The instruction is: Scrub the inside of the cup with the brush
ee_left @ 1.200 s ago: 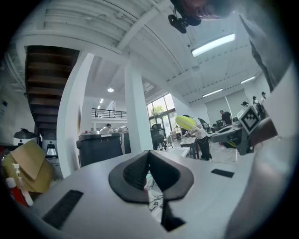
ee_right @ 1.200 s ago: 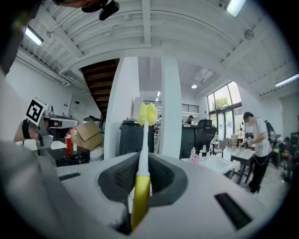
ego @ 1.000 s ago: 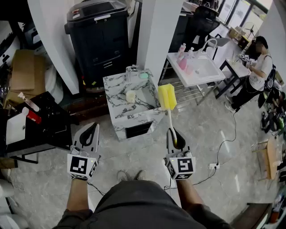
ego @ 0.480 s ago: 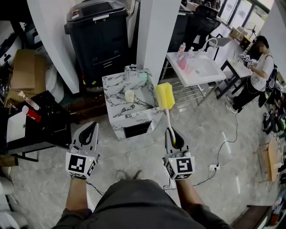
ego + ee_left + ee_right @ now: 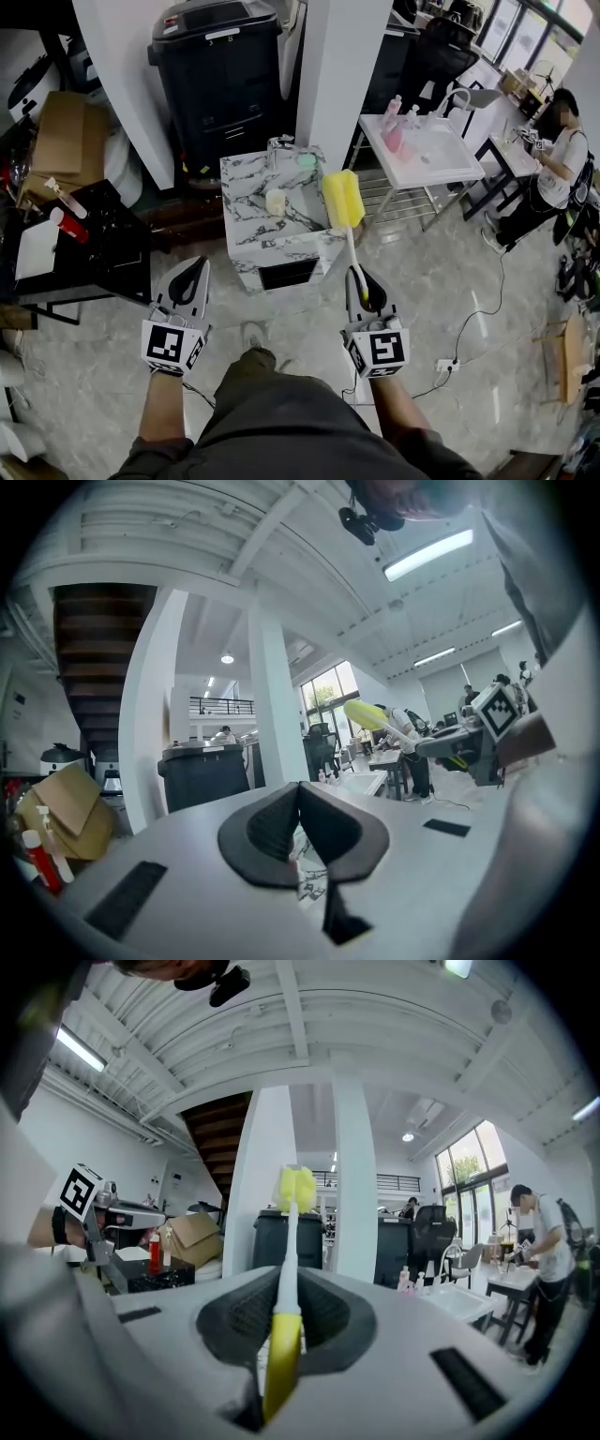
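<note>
Brush (image 5: 343,199), one, clamped in right claw (image 5: 360,273); left claw (image 5: 192,265) closed, empty; one cup (image 5: 275,202) on counter (image 5: 246,183).

Your brush (image 5: 343,199) yellow-headed on a white stem, your cup (image 5: 275,202) pale cream, your tabletop (image 5: 246,190) white marble veined grey, the bin (image 5: 220,75) black, the bottle (image 5: 71,225) red

Open floor (image 5: 281,314) up to marble stand (image 5: 248,202); white pillar (image 5: 342,66) and black bin (image 5: 220,75) behind.
</note>
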A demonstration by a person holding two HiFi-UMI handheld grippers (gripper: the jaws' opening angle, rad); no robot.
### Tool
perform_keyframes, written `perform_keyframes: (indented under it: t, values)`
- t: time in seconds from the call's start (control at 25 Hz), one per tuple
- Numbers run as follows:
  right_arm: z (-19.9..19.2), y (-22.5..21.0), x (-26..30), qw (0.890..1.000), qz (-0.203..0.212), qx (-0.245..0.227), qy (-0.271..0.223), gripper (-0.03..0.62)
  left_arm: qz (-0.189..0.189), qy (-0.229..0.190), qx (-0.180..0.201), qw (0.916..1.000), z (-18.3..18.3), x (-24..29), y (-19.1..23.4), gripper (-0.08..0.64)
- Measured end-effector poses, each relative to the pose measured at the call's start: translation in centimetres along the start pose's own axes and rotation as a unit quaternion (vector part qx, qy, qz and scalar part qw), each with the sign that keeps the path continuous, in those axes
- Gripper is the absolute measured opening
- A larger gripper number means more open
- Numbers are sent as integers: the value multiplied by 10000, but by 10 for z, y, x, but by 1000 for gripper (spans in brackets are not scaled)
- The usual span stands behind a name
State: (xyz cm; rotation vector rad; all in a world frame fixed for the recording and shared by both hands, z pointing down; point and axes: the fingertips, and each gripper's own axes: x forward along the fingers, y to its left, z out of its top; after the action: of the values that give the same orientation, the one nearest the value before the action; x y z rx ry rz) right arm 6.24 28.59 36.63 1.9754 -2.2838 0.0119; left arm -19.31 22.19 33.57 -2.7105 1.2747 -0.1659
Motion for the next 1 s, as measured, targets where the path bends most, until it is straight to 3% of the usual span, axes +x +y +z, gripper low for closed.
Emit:
perform_keyframes:
  t: [0.48, 1.0]
  values:
    - [-9, -24, 47, 9999, 1, -63, 131, 34, -7, -6, -5, 10000, -16, 56, 21, 3]
    - [-1, -61, 163, 9995, -193, -165, 199, 34, -263, 252, -170, 9992, -55, 162, 76, 3]
